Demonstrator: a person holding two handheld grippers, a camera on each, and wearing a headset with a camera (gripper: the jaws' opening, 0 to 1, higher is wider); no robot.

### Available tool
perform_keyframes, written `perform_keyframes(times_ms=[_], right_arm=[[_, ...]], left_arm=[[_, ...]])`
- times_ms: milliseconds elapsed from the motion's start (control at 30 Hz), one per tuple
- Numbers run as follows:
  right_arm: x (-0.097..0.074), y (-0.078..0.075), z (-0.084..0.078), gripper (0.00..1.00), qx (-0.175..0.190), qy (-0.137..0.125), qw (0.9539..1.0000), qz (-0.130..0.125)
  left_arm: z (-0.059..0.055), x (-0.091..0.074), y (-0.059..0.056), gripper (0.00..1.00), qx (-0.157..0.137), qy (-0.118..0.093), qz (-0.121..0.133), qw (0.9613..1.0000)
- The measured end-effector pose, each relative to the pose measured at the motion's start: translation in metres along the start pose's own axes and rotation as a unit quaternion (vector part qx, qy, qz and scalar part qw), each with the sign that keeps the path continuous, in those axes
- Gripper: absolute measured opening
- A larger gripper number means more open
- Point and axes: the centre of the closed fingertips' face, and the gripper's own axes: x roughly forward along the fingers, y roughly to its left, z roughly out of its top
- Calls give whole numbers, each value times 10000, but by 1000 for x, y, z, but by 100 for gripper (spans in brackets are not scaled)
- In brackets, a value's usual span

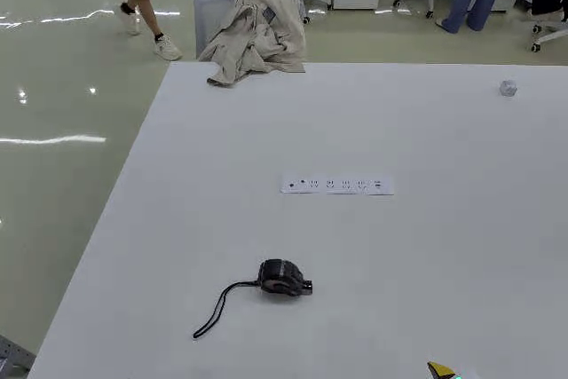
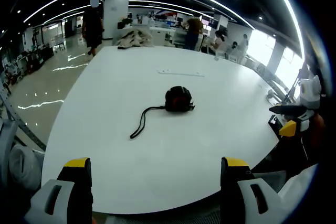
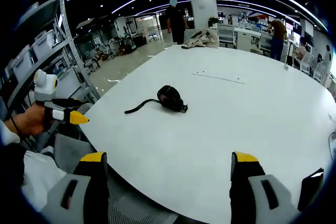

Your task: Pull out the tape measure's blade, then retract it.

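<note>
A black tape measure (image 1: 282, 278) lies on the white table (image 1: 417, 122) near its front edge, with its black wrist strap (image 1: 216, 310) trailing to the left. No blade sticks out of it. My left gripper (image 2: 156, 166) is open and empty, held short of the table edge, with the tape measure (image 2: 178, 99) well ahead of it. My right gripper (image 3: 169, 158) is also open and empty, off the table edge, facing the tape measure (image 3: 169, 98). A gripper's yellow tip (image 1: 439, 370) pokes in at the bottom of the head view.
A white power strip (image 1: 338, 185) lies flat mid-table. A beige jacket (image 1: 256, 37) is draped over a chair at the far edge. A small grey object (image 1: 508, 88) sits far right. People stand and walk on the glossy floor beyond.
</note>
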Motion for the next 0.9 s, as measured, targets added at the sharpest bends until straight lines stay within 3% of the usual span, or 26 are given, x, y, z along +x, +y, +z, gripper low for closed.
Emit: perform_keyframes(times_ms=[900], right_arm=[[4,0,-5,100,-103,94,9999,25]], left_arm=[[4,4,-1,100,178,0,-30,9998]])
